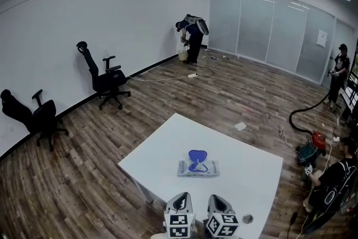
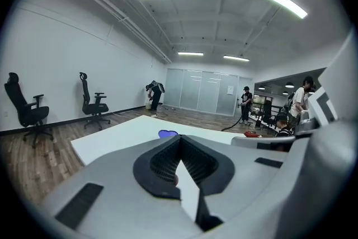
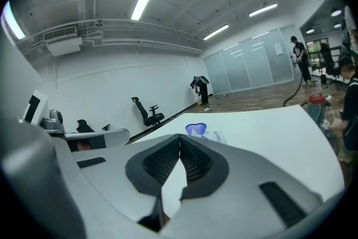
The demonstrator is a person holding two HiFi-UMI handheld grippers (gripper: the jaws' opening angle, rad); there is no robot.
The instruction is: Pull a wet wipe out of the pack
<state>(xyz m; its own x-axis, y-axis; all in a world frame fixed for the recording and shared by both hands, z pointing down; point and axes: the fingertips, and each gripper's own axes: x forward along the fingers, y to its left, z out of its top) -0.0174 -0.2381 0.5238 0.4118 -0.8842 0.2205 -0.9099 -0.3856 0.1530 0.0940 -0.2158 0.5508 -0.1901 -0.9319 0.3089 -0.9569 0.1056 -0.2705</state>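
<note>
A flat pack of wet wipes (image 1: 198, 168) lies in the middle of the white table (image 1: 263, 176), its blue heart-shaped lid (image 1: 197, 157) flipped up. The lid also shows as a blue shape (image 2: 167, 134) past the left jaws, and the lid (image 3: 196, 129) and pack edge (image 3: 219, 136) show beyond the right jaws. Both grippers sit at the table's near edge, short of the pack. My left gripper (image 1: 179, 219) (image 2: 179, 140) is shut, its tips meeting with nothing between. My right gripper (image 1: 222, 220) (image 3: 179, 139) is shut and empty too.
Two black office chairs (image 1: 106, 80) (image 1: 33, 115) stand along the left wall. A person (image 1: 192, 36) bends over in the far corner. A red vacuum (image 1: 312, 146) with hose and more people (image 1: 335, 179) are at the right. A small round hole (image 1: 247, 219) marks the table's near right.
</note>
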